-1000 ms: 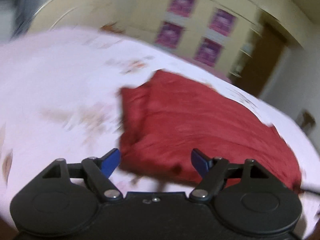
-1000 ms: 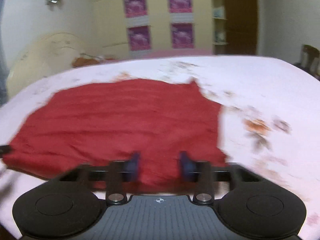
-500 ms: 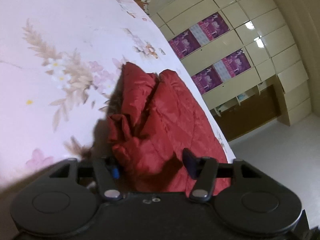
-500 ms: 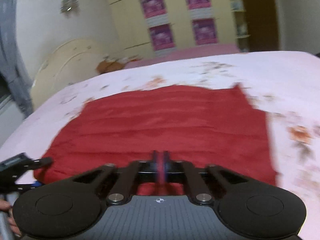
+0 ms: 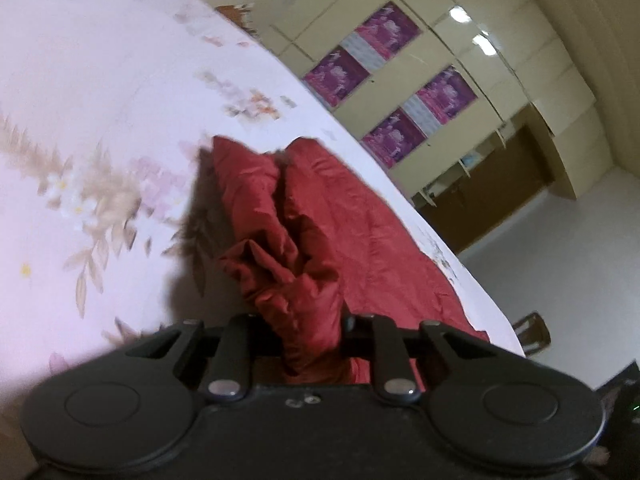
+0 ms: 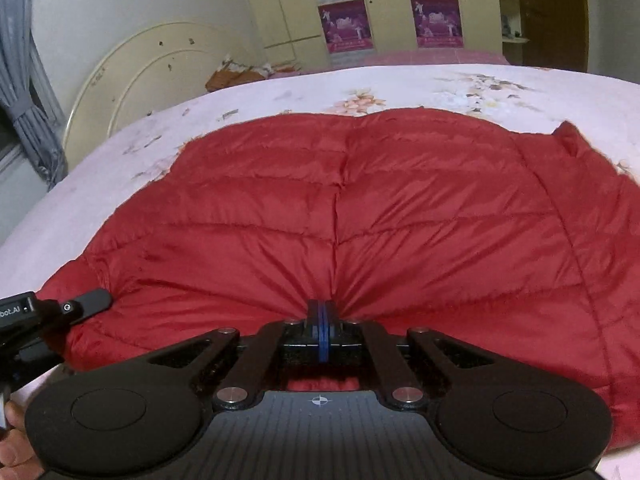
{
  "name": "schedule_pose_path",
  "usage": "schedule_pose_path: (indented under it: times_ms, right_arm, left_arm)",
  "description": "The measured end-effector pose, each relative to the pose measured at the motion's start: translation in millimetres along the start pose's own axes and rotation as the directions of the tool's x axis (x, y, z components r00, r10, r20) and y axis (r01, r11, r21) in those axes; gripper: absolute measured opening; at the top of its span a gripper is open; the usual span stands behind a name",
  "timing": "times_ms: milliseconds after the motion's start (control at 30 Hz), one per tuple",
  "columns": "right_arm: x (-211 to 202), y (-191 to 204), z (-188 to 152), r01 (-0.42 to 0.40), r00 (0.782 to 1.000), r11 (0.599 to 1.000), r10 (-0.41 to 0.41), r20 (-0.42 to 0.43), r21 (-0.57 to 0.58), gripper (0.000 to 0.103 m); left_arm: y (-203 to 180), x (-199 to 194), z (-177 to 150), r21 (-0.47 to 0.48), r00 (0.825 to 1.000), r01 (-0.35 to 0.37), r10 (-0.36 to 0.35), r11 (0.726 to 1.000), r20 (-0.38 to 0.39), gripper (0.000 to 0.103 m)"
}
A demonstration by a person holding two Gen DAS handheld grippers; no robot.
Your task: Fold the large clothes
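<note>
In the left wrist view my left gripper (image 5: 310, 328) pinches a bunched fold of the red quilted puffy jacket (image 5: 304, 220), which lies ahead on the pale floral bedsheet (image 5: 80, 120). In the right wrist view my right gripper (image 6: 323, 320) is pressed together on the near hem; the jacket (image 6: 360, 208) spreads out ahead. It looks light, soft and slippery, so I should take thick edges

text: "bot.AI" | on: left tongs (image 6: 24, 312) body | posters (image 6: 346, 20): unreadable
</note>
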State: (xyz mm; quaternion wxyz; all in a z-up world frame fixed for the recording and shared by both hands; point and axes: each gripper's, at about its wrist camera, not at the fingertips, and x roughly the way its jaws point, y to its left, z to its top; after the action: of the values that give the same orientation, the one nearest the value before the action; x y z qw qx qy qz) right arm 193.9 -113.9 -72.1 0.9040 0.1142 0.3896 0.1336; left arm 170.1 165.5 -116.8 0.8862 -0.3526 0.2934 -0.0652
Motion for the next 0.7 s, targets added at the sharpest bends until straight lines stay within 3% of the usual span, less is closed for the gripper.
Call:
schedule_pose_path:
  times_ms: [167, 300, 433, 533, 600, 700]
  right_arm:
    - [-42.6, -5.7, 2.4, -0.028, 0.999, 0.999, 0.027, 0.022, 0.047, 0.001]
    - [-30.4, -8.9, -15.7, -0.008, 0.997, 0.998, 0.012, -0.077, 0.054, 0.001]
    - [-13.3, -22.0, -22.6, -0.038, 0.998, 0.989, 0.045, -0.049, 0.142, 0.000]
    - [-18.5, -30.3, -17.8, -0.062, 0.996, 0.984, 0.072, -0.054, 0.164, 0.001]
    - [-52.5, -46.3, -13.8, -0.056, 0.997, 0.983, 0.045, 0.065, 0.177, 0.001]
    - [-98.9, -88.4, -10.3, 0.121, 0.965, 0.970, -0.165, 0.204, 0.213, 0.001]
  left_arm:
    - [-25.0, -11.8, 10.8, 0.142, 1.000, 0.023, -0.025, 0.990, 0.007, 0.020]
    - [-51.8, -22.4, 12.6, 0.233, 0.998, 0.044, -0.050, 0.972, 0.022, 0.020]
    - [-95.2, -30.3, 7.2, 0.358, 0.994, 0.074, -0.098, 0.931, 0.049, 0.020]
    - [-133.7, -32.4, -2.3, 0.478, 0.990, 0.083, -0.127, 0.875, 0.061, 0.020]
    - [-157.3, -31.8, -9.8, 0.544, 0.990, 0.078, -0.129, 0.835, 0.058, 0.019]
    - [-185.7, -25.5, -21.8, 0.587, 0.990, 0.094, -0.135, 0.804, 0.027, 0.019]
